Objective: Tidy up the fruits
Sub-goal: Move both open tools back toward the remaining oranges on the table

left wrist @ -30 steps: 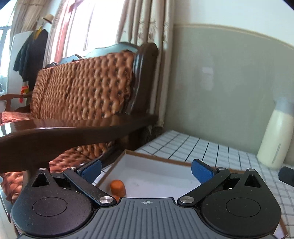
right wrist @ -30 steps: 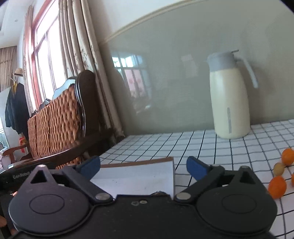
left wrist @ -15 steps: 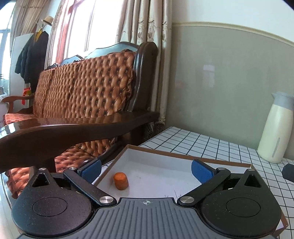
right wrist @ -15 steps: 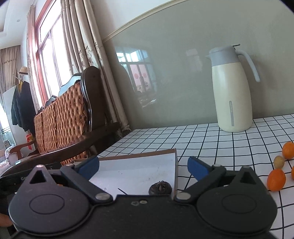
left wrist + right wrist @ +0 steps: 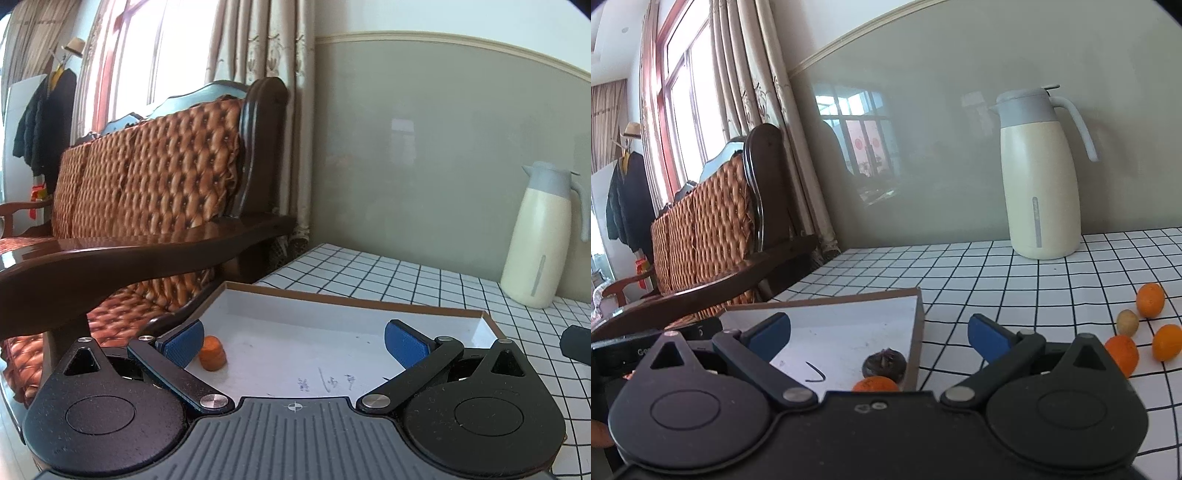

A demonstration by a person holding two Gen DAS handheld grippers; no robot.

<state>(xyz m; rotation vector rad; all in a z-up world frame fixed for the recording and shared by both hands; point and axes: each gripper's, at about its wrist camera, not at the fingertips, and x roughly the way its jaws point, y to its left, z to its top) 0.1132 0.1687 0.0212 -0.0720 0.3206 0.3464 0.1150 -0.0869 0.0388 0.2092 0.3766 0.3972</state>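
Note:
A shallow white box with a brown rim (image 5: 351, 300) lies on the checked table; it also shows in the right wrist view (image 5: 827, 301). An orange carrot piece (image 5: 212, 353) stands inside it, just right of my left finger. My left gripper (image 5: 293, 338) is open and empty above the box. My right gripper (image 5: 879, 332) is open and empty over the box's right edge. A dark round fruit (image 5: 884, 365) and an orange fruit (image 5: 875, 384) lie in the box below it. Three oranges (image 5: 1150, 300) and a small tan fruit (image 5: 1127, 322) lie on the table at the right.
A cream thermos jug (image 5: 1039, 177) stands at the back by the wall, also seen in the left wrist view (image 5: 541, 240). A wooden sofa with quilted orange cushions (image 5: 147, 184) and its dark armrest (image 5: 129, 262) border the table's left side. Curtains hang behind.
Both grippers have risen and drawn back from the box, so more of its floor shows. The dark fruit and an orange have come into the right wrist view.

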